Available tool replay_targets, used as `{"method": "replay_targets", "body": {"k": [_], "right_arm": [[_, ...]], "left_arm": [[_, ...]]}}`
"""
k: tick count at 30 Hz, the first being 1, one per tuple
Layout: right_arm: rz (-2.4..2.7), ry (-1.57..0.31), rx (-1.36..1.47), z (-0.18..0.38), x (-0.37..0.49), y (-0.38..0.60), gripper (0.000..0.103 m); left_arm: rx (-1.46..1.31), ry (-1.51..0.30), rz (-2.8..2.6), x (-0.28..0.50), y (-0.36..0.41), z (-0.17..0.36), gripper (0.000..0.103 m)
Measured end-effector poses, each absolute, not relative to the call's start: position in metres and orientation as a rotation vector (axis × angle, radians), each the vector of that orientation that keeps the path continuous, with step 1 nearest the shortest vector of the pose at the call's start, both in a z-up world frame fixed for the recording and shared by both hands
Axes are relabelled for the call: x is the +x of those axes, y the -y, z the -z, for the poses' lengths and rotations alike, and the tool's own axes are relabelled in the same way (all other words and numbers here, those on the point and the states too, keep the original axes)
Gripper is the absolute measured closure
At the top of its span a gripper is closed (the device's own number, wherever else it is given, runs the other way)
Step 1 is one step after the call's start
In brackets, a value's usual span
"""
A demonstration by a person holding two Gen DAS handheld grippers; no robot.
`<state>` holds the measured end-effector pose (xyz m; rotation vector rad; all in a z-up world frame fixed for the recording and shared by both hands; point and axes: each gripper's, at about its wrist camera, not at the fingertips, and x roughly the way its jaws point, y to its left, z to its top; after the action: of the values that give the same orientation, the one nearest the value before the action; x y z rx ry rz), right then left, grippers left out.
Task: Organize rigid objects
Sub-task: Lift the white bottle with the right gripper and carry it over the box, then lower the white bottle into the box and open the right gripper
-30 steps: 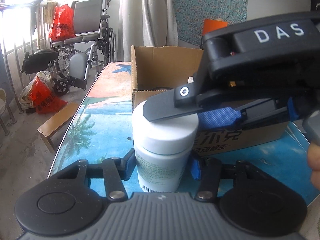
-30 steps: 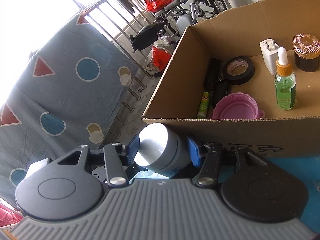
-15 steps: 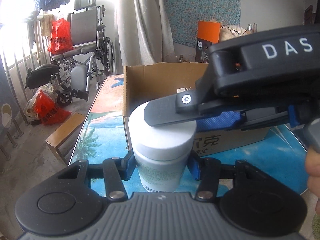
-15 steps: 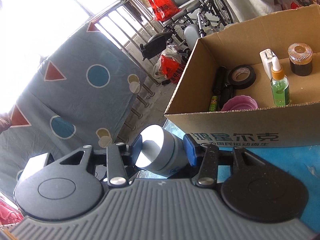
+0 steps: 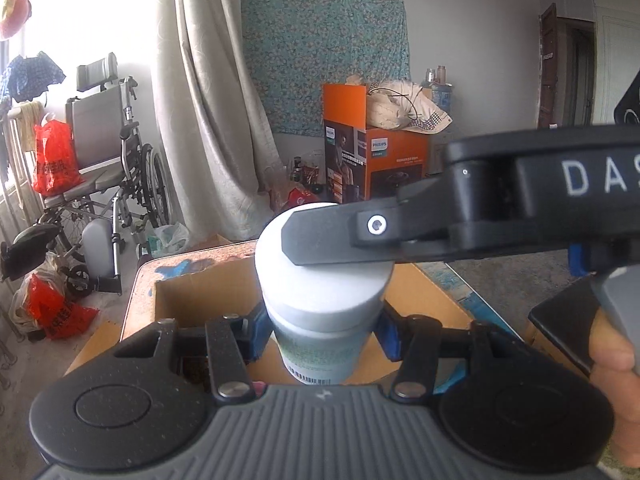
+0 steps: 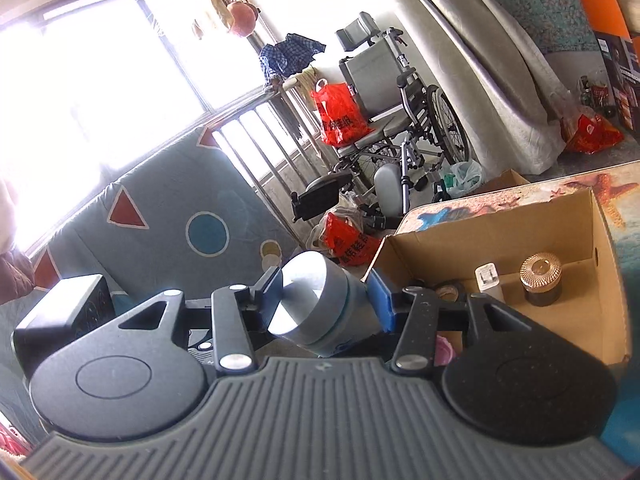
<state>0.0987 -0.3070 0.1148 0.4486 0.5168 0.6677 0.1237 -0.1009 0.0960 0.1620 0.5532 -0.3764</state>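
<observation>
While both grippers clamp the same white bottle (image 5: pixel 322 312), it hangs in the air over the near part of the open cardboard box (image 5: pixel 208 292). Left gripper (image 5: pixel 318 330): blue pads pressed on the labelled body just under the wide white cap (image 5: pixel 320 280), bottle upright in this view. Right gripper (image 6: pixel 326 300): jaws clenched on the cap from the sides; in the left wrist view one of its black fingers (image 5: pixel 320 236) crosses the cap top. Box contents, right wrist view: amber jar with a ribbed gold lid (image 6: pixel 541 280) toward the far right, white charger plug (image 6: pixel 486 278) to its left, and what may be a tape roll (image 6: pixel 448 290), largely hidden by the gripper. Background, far left: wheelchair (image 5: pixel 108 152).
</observation>
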Motion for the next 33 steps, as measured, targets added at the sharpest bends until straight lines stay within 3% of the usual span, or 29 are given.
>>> {"method": "replay_targets", "body": {"k": [14, 33], "right_arm": [[-0.503, -0.698, 0.451, -0.048, 0.194, 0.382, 0.055], [-0.461, -0.716, 0.332, -0.008, 0.234, 0.380, 0.055]], "left_arm": [[0.167, -0.806, 0.486, 0.233, 0.172, -0.019, 0.049], [0.160, -0.918, 0.460, 0.264, 0.189, 0.019, 0.049]]}}
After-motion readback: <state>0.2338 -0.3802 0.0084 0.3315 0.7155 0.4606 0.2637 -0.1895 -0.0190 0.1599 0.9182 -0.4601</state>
